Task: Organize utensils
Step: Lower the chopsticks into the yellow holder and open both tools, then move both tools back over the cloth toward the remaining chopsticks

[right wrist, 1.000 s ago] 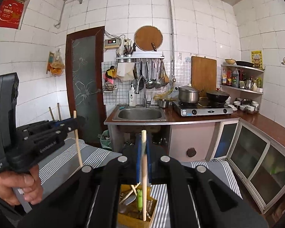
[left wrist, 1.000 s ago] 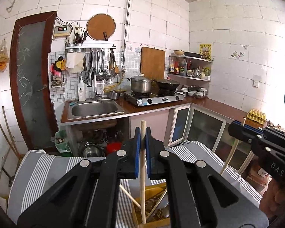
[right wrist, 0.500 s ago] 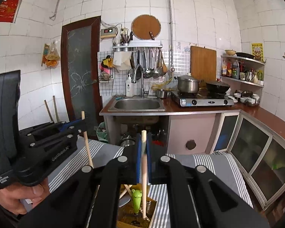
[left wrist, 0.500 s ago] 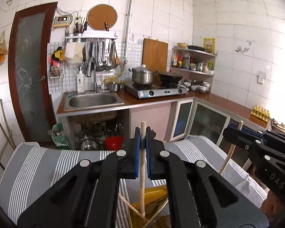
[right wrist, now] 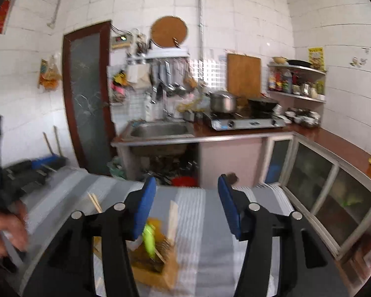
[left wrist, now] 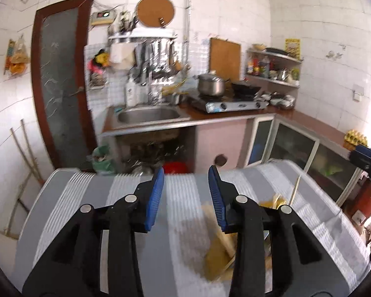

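Observation:
My left gripper (left wrist: 186,193) is open and empty above the striped cloth (left wrist: 180,212). My right gripper (right wrist: 187,204) is open and empty too. A wooden utensil holder (right wrist: 155,264) stands on the cloth below the right gripper, with a green utensil (right wrist: 149,241) and wooden chopsticks (right wrist: 172,219) standing in it. The same holder (left wrist: 220,252) shows blurred behind the left gripper's right finger, with a chopstick (left wrist: 295,188) sticking up. The left gripper (right wrist: 24,175) appears at the left of the right wrist view, and the right gripper (left wrist: 368,160) at the right edge of the left wrist view.
A striped table cloth (right wrist: 210,235) covers the work surface. Beyond it are a sink (left wrist: 148,116), a gas stove with a pot (left wrist: 211,85), glass-door cabinets (right wrist: 316,185) and a dark door (left wrist: 59,79). Both views are motion-blurred.
Both grippers opened and let go of their chopsticks, which now stand in the holder. Both grippers have pulled back and up from the holder.

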Demonstrator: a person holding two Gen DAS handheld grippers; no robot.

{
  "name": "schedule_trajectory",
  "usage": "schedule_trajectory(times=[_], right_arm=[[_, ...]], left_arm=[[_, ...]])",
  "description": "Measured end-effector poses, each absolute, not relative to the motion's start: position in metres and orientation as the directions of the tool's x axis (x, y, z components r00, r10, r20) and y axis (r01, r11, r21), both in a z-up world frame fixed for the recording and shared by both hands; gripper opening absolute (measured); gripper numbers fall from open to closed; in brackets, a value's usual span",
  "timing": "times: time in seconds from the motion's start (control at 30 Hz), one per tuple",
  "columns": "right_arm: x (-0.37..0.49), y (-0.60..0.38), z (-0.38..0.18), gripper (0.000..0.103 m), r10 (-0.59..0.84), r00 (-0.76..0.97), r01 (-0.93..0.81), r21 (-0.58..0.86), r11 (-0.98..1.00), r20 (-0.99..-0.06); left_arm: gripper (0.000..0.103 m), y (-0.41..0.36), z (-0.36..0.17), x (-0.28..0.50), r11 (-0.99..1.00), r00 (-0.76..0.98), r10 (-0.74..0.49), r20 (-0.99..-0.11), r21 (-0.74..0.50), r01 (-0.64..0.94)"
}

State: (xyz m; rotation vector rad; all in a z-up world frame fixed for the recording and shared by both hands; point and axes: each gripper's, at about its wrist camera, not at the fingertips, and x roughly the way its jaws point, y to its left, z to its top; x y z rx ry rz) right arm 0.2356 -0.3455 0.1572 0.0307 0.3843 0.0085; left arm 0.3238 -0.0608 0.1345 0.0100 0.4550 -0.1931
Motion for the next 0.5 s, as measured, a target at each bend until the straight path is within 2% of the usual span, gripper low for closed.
schedule_trajectory(times=[0.13, 0.33, 0.5], right_arm=[[0.214, -0.362, 0.117, 0.052, 0.000, 0.880, 0.021, 0.039, 0.999, -0.475], [0.174, -0.361, 0.028, 0.052, 0.037, 0.794, 0.034, 0.106, 0.994, -0.606], [0.145, -0.358, -0.026, 0.052, 0.072, 0.760, 0.066, 0.188, 0.980, -0.646]], left_arm=[[0.038, -0.027, 0.107, 0.296, 0.989, 0.868, -0.137, -0.477, -0.021, 0.145], [0.040, -0.011, 0.027, 0.240, 0.988, 0.805, -0.140, -0.576, -0.024, 0.154], [0.041, -0.029, -0.031, 0.194, 0.981, 0.741, -0.166, -0.650, -0.035, 0.189]])
